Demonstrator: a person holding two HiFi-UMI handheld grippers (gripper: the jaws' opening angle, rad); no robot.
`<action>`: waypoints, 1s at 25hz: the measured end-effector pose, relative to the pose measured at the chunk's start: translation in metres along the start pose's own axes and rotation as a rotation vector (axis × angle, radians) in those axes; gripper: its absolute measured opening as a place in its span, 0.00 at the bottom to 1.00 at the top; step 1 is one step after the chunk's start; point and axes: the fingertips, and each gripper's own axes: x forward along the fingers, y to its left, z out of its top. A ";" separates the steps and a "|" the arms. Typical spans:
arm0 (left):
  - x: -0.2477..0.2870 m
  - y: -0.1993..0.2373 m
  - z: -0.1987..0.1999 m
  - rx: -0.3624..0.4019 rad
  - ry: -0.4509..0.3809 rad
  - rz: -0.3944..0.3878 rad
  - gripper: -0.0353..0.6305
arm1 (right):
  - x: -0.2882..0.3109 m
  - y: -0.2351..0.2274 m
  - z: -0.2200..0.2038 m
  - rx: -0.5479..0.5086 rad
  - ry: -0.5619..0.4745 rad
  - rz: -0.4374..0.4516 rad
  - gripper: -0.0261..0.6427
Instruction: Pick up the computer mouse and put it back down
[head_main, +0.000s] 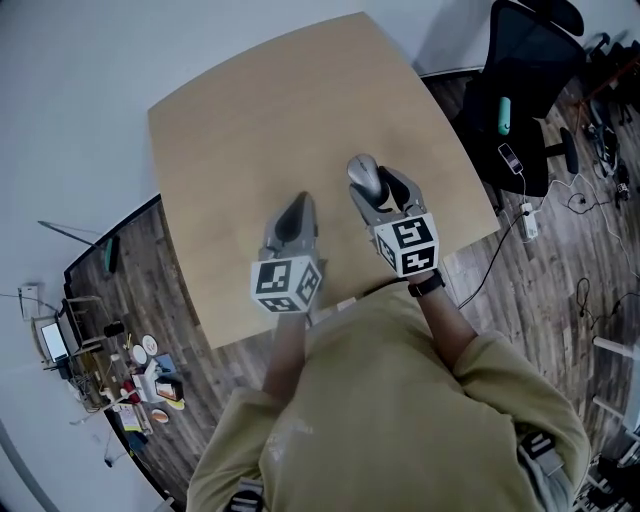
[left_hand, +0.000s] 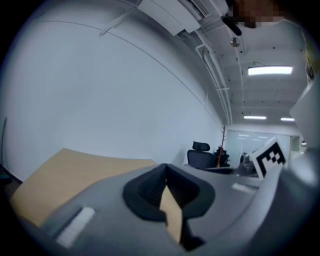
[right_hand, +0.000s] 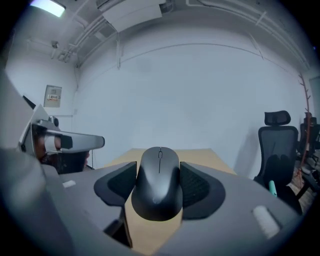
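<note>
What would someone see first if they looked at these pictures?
Probably the dark grey computer mouse, pinched in the right claw and held up over the wooden table. Next comes the left claw beside it, shut with nothing in it. The black-and-white marker cubes on both claws also stand out.

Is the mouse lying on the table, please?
No, the right gripper holds the mouse between its jaws, above the table.

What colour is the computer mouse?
Dark grey, nearly black, plain matte. The computer mouse shows best in the right gripper view.
</note>
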 end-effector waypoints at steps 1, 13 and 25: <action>-0.004 0.002 0.008 0.006 -0.018 0.006 0.05 | -0.004 0.006 0.014 -0.008 -0.039 0.006 0.45; -0.062 0.014 0.115 0.114 -0.270 0.081 0.05 | -0.062 0.064 0.145 -0.106 -0.418 0.034 0.45; -0.077 0.026 0.129 0.101 -0.355 0.113 0.05 | -0.069 0.080 0.163 -0.211 -0.467 -0.004 0.45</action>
